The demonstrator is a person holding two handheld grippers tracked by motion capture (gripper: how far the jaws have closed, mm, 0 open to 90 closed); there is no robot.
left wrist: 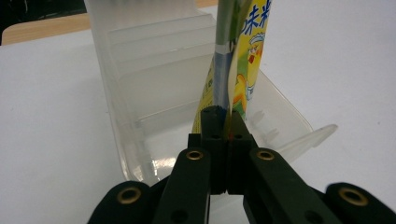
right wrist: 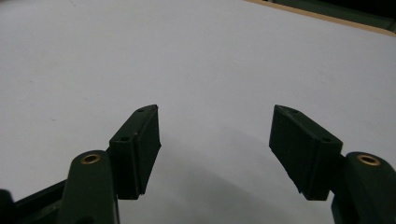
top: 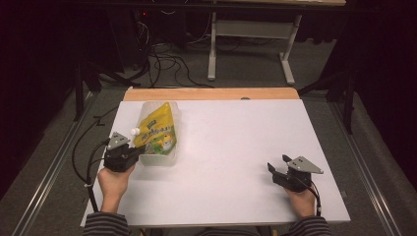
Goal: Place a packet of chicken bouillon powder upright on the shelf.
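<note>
A yellow spouted pouch (top: 157,130) with a white cap lies in a clear plastic bin (top: 173,153) at the left of the white table. My left gripper (top: 136,149) is shut on the pouch's near edge. In the left gripper view the jaws meet on the thin edge of the pouch (left wrist: 238,70), which stands edge-on over the clear bin (left wrist: 140,93), with the left gripper (left wrist: 227,120) pinching it. My right gripper (top: 278,166) rests at the table's right front, open, with nothing between its fingers. The right gripper (right wrist: 215,135) looks over bare white table.
The white table top (top: 236,147) has a wooden strip (top: 211,93) along its far edge. Beyond it stand a white desk frame (top: 246,44) and loose cables (top: 167,64) on the floor. Metal rails (top: 366,172) run along both sides of the table.
</note>
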